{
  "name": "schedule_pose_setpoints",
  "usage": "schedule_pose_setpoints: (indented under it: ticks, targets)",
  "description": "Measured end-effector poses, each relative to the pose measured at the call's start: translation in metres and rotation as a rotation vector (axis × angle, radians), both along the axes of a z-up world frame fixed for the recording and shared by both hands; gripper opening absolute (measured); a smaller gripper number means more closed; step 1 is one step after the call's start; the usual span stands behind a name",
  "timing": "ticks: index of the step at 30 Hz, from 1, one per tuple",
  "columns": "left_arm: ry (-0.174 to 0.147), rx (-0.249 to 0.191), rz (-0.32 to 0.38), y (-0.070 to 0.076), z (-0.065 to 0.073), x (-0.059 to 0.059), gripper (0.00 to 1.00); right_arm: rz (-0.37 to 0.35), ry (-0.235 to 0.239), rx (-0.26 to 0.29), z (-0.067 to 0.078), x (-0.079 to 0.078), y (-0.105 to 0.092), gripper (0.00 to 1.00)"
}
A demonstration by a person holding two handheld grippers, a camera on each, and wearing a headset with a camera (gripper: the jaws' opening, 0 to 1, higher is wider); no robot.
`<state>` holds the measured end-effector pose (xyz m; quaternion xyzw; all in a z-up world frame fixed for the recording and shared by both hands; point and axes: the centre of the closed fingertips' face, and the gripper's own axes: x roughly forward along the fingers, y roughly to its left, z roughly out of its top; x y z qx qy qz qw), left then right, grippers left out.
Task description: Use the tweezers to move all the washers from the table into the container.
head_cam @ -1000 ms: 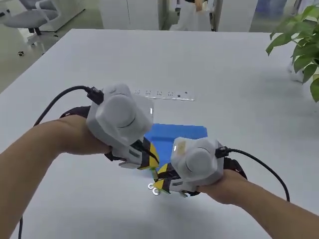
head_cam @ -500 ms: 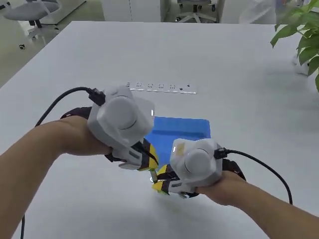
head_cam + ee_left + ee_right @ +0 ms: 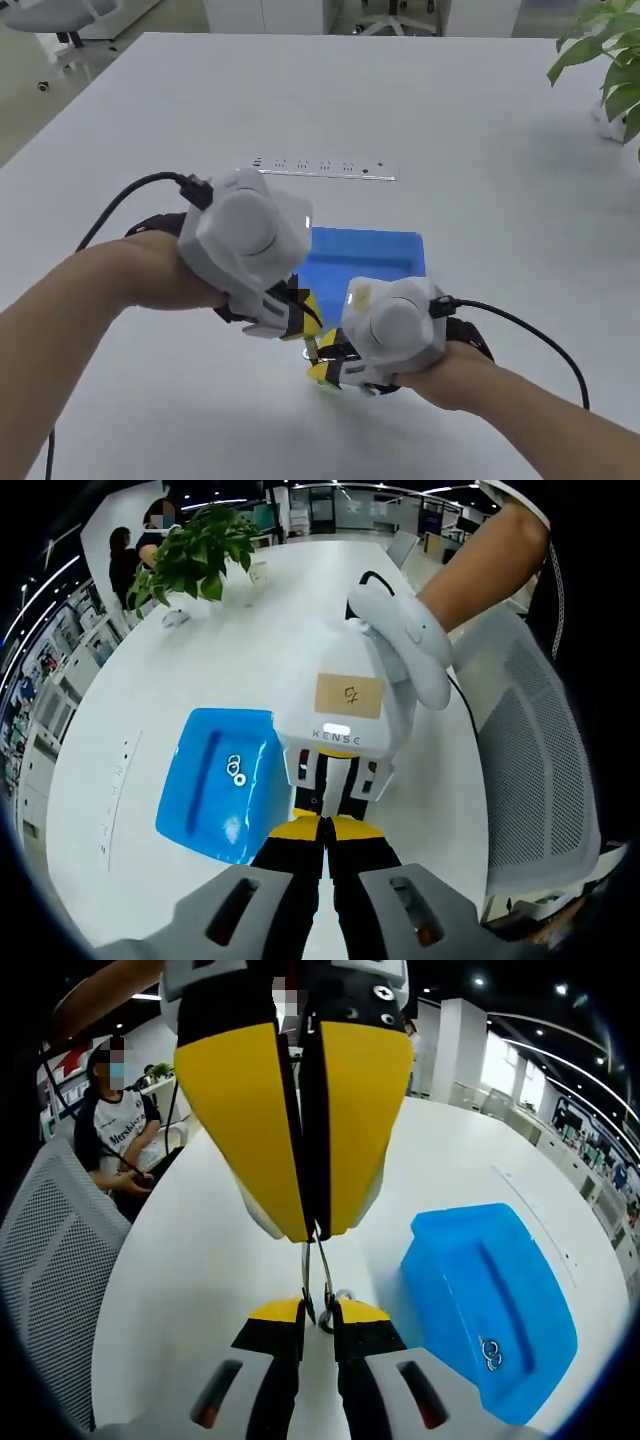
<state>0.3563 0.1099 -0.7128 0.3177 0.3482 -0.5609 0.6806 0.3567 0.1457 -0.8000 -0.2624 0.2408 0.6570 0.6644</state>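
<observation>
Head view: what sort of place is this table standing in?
Probably an open-plan office: a large white table with a power strip on it, a potted plant, and an office chair beyond.

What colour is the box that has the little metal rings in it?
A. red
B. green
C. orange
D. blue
D: the container with the washers lying inside it is bright blue.
</observation>
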Motion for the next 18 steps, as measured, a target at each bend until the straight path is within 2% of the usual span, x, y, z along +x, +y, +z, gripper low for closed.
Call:
schedule_pose_setpoints:
  ticks: [7,18]
  targets:
    - [0.002,-0.004,0.006,-0.0006,0.0002,0.0000,0.05,-0.013,0.020,0.001,-0.0004,-0.0009,-0.0002,0.10]
    - [0.002,0.005,-0.001,-0.0001,0.0007,-0.0032,0.05,-0.002,0.014,-0.011,-0.0002,-0.0024,-0.0013,0.10]
